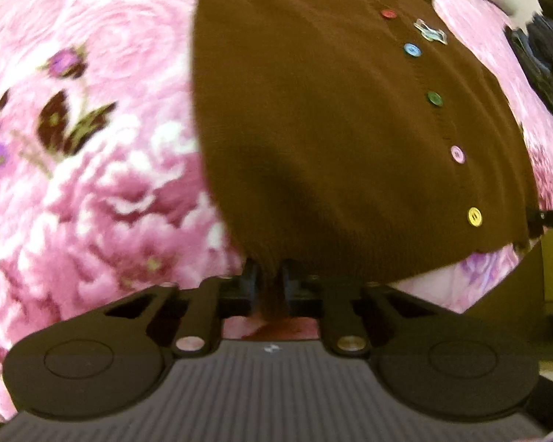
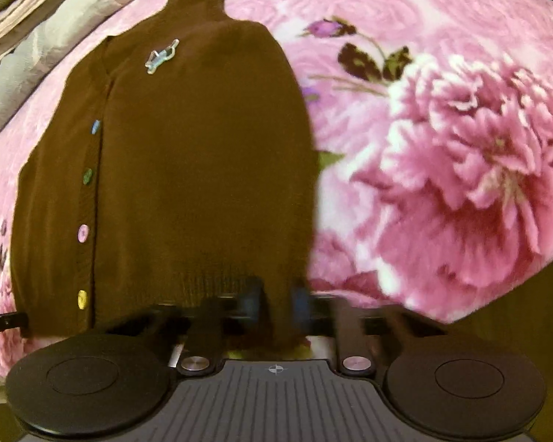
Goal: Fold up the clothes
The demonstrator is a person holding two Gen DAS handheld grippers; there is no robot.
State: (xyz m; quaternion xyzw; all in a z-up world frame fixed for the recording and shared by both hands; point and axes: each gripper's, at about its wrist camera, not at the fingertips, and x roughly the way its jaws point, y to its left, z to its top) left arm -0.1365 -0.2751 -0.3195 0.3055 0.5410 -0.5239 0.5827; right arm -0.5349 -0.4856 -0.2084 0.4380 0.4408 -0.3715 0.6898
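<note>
A brown knit cardigan [image 1: 331, 129] with a row of coloured buttons [image 1: 475, 216] and a small silver brooch [image 1: 430, 31] lies flat on a pink floral blanket [image 1: 92, 184]. My left gripper [image 1: 270, 280] is shut on the cardigan's bottom hem, near its left corner. In the right wrist view the same cardigan [image 2: 188, 169] lies ahead, buttons [image 2: 83, 234] on its left side. My right gripper [image 2: 276, 300] is shut on the hem near its right corner. The other gripper's tip [image 2: 3, 322] shows at the far left.
The blanket [image 2: 442, 147] covers a bed whose near edge runs just under both grippers. Grey and beige bedding [image 2: 25, 48] lies at the far side. A dark garment [image 1: 545, 55] lies at the right edge of the left wrist view.
</note>
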